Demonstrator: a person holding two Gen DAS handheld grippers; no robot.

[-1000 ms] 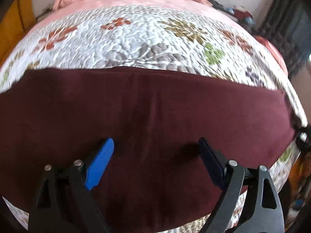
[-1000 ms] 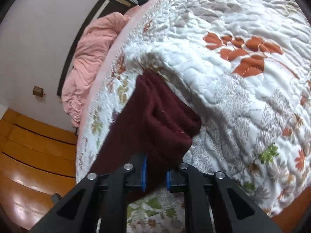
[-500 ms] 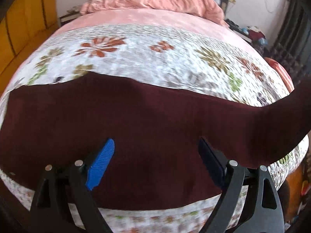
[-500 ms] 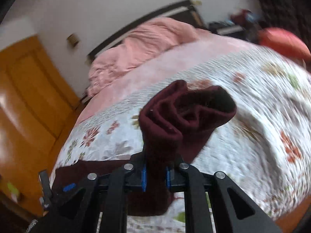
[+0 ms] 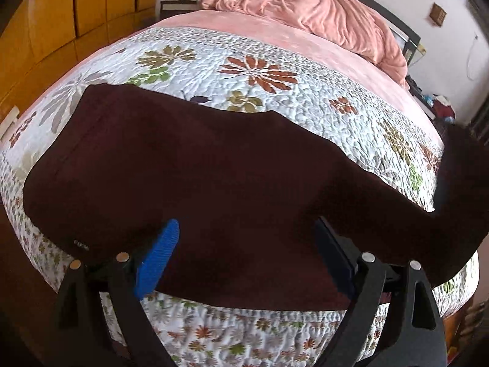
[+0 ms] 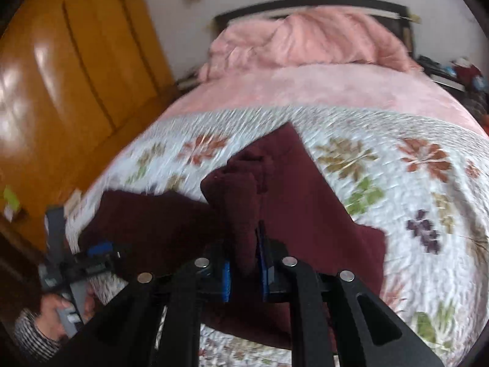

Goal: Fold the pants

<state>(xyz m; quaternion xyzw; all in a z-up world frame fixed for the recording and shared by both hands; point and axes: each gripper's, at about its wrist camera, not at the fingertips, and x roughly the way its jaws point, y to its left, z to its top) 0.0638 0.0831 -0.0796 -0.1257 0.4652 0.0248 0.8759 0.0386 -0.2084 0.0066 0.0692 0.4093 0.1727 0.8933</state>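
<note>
ITEM 1 – pants (image 5: 214, 177), dark maroon, soft knit. Loc: spread crosswise over the foot end of the bed, on the floral quilt (image 5: 259, 70). Most of the fabric lies flat; one end is lifted off the quilt at the right of the left wrist view, rising out of frame. Small pale label near the lower-left hem. Flat body prob. serves as the base layer for the fold.

ITEM 2 – right gripper (image 6: 244, 270), jaws nearly together, clamped on a bunched end of the pants, cloth pinched between the blue pads. Held up above the quilt w/ the fabric trailing down to the flat part; judged purpose: carry that end across over the rest, i.e. the fold in progress. View blurred.

ITEM 3 – left gripper (image 5: 244, 257), jaws wide apart, nothing between them; hovers above the flat portion, no contact evident. Likely placed ready to pin or catch the cloth.

ITEM 4 – person's hand (image 6: 65, 309), striped cuff, on a gripper handle, lower-left of right wrist view.

ITEM 5 – pink blanket (image 5: 305, 9), heaped at the head of the bed, well apart from the pants.

ITEM 6 – wooden wardrobe (image 6: 61, 76) beside the bed.
</note>
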